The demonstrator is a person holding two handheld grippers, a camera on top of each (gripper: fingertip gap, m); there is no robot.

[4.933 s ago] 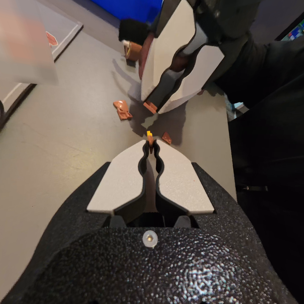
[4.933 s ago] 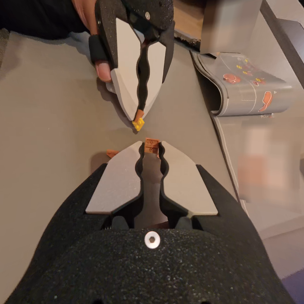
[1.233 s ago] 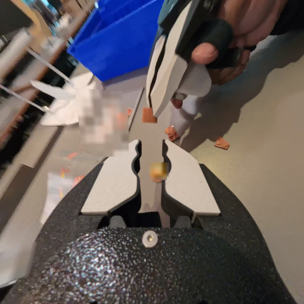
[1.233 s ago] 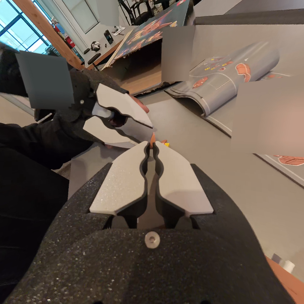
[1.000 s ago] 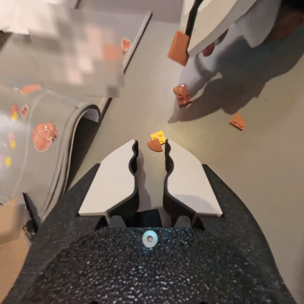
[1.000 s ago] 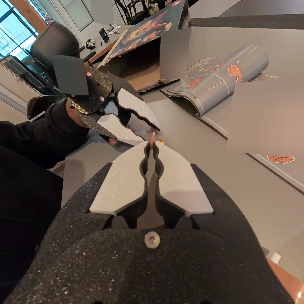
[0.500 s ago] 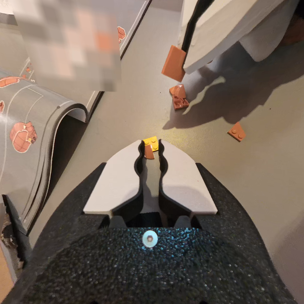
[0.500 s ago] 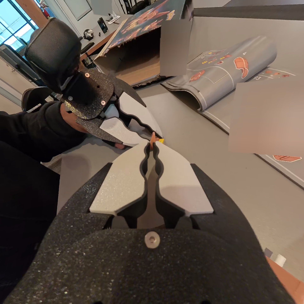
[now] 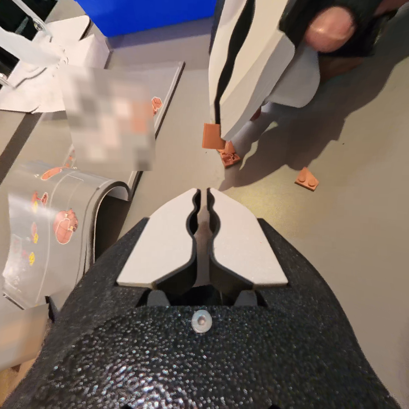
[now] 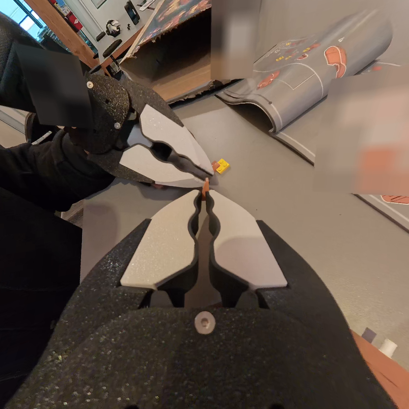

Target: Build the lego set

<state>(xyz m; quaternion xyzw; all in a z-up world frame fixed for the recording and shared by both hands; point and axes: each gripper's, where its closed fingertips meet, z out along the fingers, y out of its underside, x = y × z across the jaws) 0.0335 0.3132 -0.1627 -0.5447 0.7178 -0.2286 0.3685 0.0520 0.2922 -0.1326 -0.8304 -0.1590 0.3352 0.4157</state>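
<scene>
My right gripper (image 10: 203, 192) is shut on a thin brown plate (image 10: 206, 184) that stands on edge out of its tips. The left wrist view shows that gripper (image 9: 218, 124) above the grey table (image 9: 332, 243), with the plate (image 9: 211, 138) hanging from its tips. My left gripper (image 9: 203, 190) has its jaws almost together, and no piece shows between them. In the right wrist view its tips (image 10: 209, 174) are just in front of a yellow plate joined to a small brown piece (image 10: 222, 166) on the table. The left wrist view does not show that piece.
Loose brown pieces (image 9: 229, 155) and a brown wedge plate (image 9: 306, 182) lie on the table. An open instruction booklet (image 9: 55, 210) curls up at the left; it also shows in the right wrist view (image 10: 309, 73). A blue bin (image 9: 155, 15) and a cardboard box (image 10: 177, 55) stand behind.
My left jaws went from wide open around the yellow-and-brown piece to nearly closed. That piece has left the left wrist view. The right gripper kept its hold on the brown plate.
</scene>
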